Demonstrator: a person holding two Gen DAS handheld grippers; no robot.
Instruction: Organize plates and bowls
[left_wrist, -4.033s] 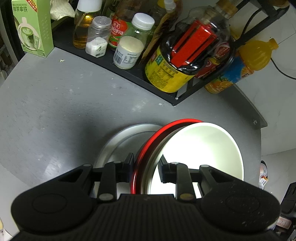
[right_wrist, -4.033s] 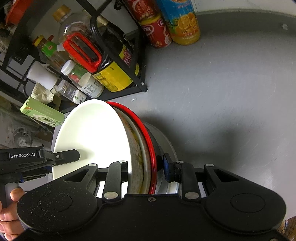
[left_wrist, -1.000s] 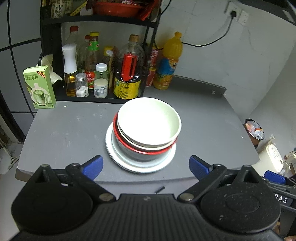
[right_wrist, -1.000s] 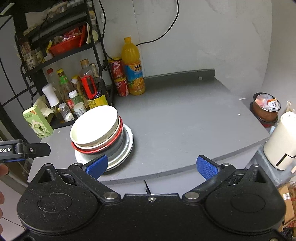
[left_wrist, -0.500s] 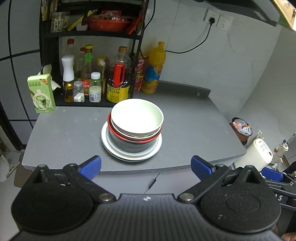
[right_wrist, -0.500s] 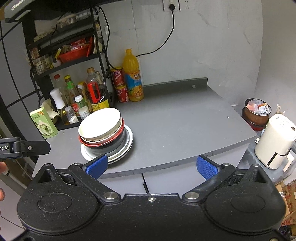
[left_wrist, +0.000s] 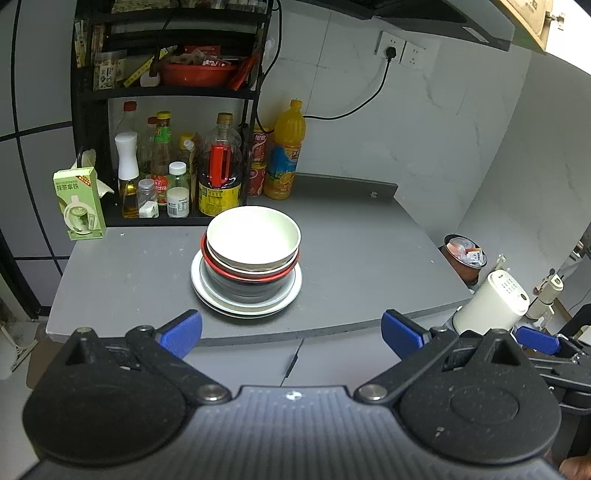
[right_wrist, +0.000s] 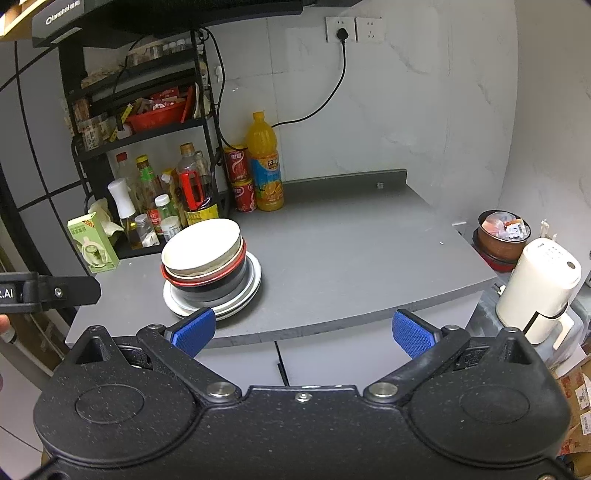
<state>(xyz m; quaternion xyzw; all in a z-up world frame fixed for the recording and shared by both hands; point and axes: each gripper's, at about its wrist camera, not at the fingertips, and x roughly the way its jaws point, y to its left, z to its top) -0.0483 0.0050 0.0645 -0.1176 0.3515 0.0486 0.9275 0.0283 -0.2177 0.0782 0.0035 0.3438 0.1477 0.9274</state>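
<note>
One stack of dishes stands near the middle-left of the grey counter (left_wrist: 369, 258). A white bowl (left_wrist: 253, 234) (right_wrist: 201, 245) nests on top of a red-rimmed black bowl (left_wrist: 251, 282) (right_wrist: 218, 284), which rests on a silver plate (left_wrist: 291, 295) (right_wrist: 253, 284). My left gripper (left_wrist: 291, 332) is open, pulled back off the counter's front edge, with nothing between its blue pads. My right gripper (right_wrist: 303, 328) is open too, also back from the edge and empty. The left gripper's body shows at the left edge of the right wrist view.
A black rack (left_wrist: 88, 92) with bottles stands at the back left, a green carton (left_wrist: 79, 203) beside it. An orange juice bottle (left_wrist: 286, 155) and red cans (right_wrist: 240, 181) stand at the back. Right of the counter sit a white kettle (right_wrist: 539, 288) and a brown bin (right_wrist: 498, 236).
Four seconds ago both grippers were shut on the bowls' rims. Since then both have let go, opened wide and drawn back and up from the stack, which stays put.
</note>
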